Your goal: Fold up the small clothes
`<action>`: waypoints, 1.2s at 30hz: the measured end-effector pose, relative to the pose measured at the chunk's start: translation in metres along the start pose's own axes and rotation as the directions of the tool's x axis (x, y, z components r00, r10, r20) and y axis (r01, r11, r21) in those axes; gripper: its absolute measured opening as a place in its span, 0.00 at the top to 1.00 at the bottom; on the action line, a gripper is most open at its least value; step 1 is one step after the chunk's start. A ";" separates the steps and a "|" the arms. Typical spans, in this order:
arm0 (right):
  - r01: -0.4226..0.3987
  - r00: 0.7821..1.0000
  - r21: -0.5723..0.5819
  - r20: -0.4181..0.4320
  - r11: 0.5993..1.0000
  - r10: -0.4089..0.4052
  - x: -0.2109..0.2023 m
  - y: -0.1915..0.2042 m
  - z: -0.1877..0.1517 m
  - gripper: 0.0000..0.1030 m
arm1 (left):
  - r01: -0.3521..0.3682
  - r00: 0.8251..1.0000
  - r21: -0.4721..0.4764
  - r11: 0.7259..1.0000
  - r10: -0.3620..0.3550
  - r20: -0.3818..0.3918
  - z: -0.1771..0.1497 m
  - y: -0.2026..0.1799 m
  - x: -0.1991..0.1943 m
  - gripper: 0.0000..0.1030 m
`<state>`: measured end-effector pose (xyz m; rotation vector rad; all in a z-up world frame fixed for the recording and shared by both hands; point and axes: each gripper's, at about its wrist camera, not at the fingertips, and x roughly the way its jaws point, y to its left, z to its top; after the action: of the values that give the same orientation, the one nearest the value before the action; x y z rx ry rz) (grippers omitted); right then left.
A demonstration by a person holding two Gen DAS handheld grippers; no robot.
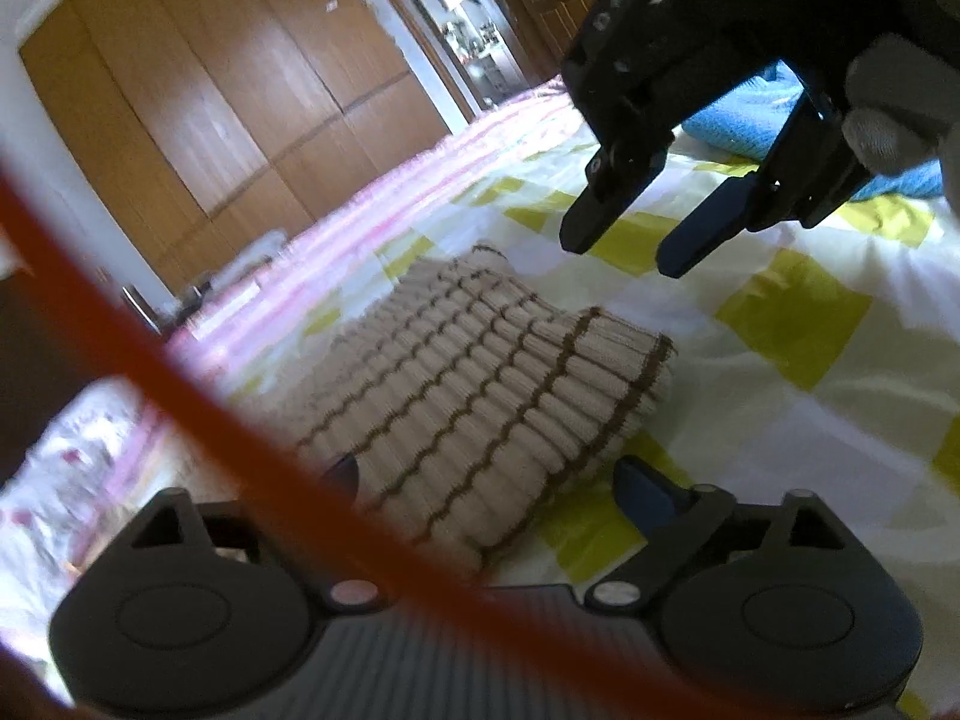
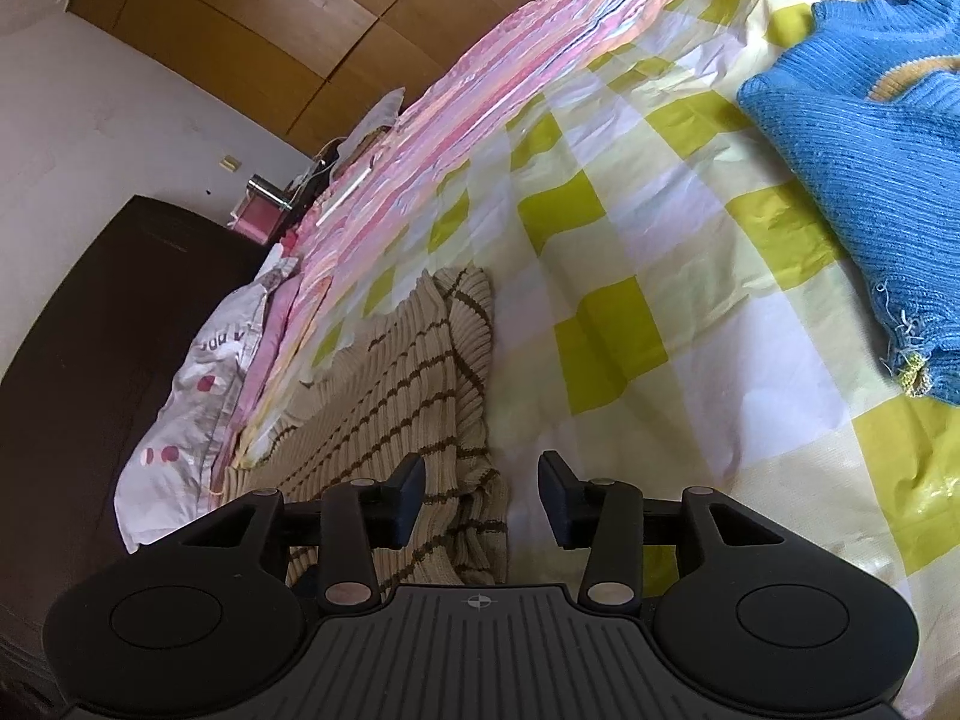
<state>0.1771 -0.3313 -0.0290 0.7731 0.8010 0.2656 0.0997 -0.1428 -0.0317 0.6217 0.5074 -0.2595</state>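
On the checked bedsheet (image 2: 630, 228), toward its pink striped edge, lies one beige jumper (image 1: 480, 384) with thin brown stripes, already doubled over into a thick bundle. Left gripper (image 1: 492, 480): fingers spread wide on either side of the bundle's near end, pads clear of the knit, nothing gripped. Right gripper (image 2: 480, 492): fingers partly apart, empty, hanging just above the jumper's right edge; the left camera confirms a bare gap between them. Judgement: the fold on this piece looks finished and let go. Next move probably calls for either pressing the bundle flat or shifting it aside, then reaching over to the blue jumper (image 2: 858, 138), well apart at far right and crumpled, unfolded. Count: two jumpers, two grippers, one gloved hand (image 1: 900, 114), one red cable (image 1: 180, 384) crossing the left lens.
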 end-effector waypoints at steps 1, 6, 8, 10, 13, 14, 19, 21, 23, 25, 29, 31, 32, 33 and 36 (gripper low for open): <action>-0.001 1.000 0.000 -0.001 1.000 0.001 0.000 0.000 0.000 0.59 | -0.013 1.000 0.019 1.000 0.012 0.012 0.000 -0.004 0.000 0.04; -0.011 1.000 0.004 0.002 1.000 0.011 -0.001 -0.001 0.002 0.59 | -0.045 0.998 0.065 0.997 0.042 0.050 0.002 -0.014 0.003 0.10; -0.015 1.000 0.010 0.005 1.000 0.015 -0.002 -0.003 0.003 0.59 | -0.053 0.997 0.071 0.996 0.049 0.057 0.004 -0.017 0.005 0.14; -0.022 1.000 0.023 0.007 0.999 0.022 -0.002 -0.005 0.005 0.59 | -0.061 0.996 0.094 0.994 0.055 0.068 0.008 -0.023 0.008 0.21; -0.030 1.000 0.043 0.003 0.999 0.030 -0.001 -0.009 0.006 0.59 | -0.066 0.995 0.133 0.989 0.055 0.083 0.016 -0.030 0.011 0.36; -0.030 1.000 0.046 0.004 0.998 0.030 -0.001 -0.010 0.007 0.59 | -0.062 0.995 0.140 0.988 0.050 0.085 0.018 -0.033 0.011 0.45; -0.041 0.999 0.058 0.008 0.997 0.041 -0.003 -0.014 0.009 0.59 | 0.010 0.998 0.081 0.997 -0.014 0.057 0.022 -0.023 0.011 0.62; -0.052 0.999 0.066 0.009 0.996 0.051 -0.003 -0.016 0.010 0.59 | 0.021 0.998 0.069 0.997 -0.026 0.065 0.018 -0.018 0.007 0.62; -0.060 0.998 0.082 0.005 0.995 0.060 -0.002 -0.018 0.010 0.58 | 0.029 0.997 0.043 0.999 -0.032 0.064 0.014 -0.012 0.003 0.64; -0.067 0.998 0.097 -0.004 0.993 0.067 0.000 -0.020 0.009 0.58 | 0.026 0.997 0.018 1.000 -0.027 0.067 0.012 -0.005 0.002 0.65; -0.069 0.997 0.099 -0.010 0.993 0.070 0.004 -0.021 0.008 0.58 | 0.007 0.997 -0.024 1.000 -0.005 0.081 0.008 0.007 0.003 0.65; -0.079 0.997 0.106 -0.011 0.991 0.080 0.007 -0.022 0.008 0.58 | 0.000 0.998 -0.054 0.999 0.004 0.070 0.007 0.009 0.007 0.65; -0.085 0.996 0.113 -0.012 0.990 0.087 0.008 -0.022 0.007 0.57 | -0.008 0.998 -0.052 0.999 0.012 0.068 0.008 0.007 0.009 0.64; -0.089 0.996 0.121 -0.017 0.989 0.092 0.011 -0.023 0.007 0.55 | -0.020 0.997 -0.034 0.999 0.023 0.075 0.009 0.002 0.011 0.64; -0.094 0.995 0.123 -0.023 0.988 0.097 0.014 -0.025 0.006 0.50 | -0.029 0.996 0.023 0.999 0.027 0.084 0.010 -0.014 0.020 0.64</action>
<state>0.1893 -0.3448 -0.0520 0.9256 0.8142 0.3162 0.1155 -0.1611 -0.0425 0.6382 0.4149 -0.2649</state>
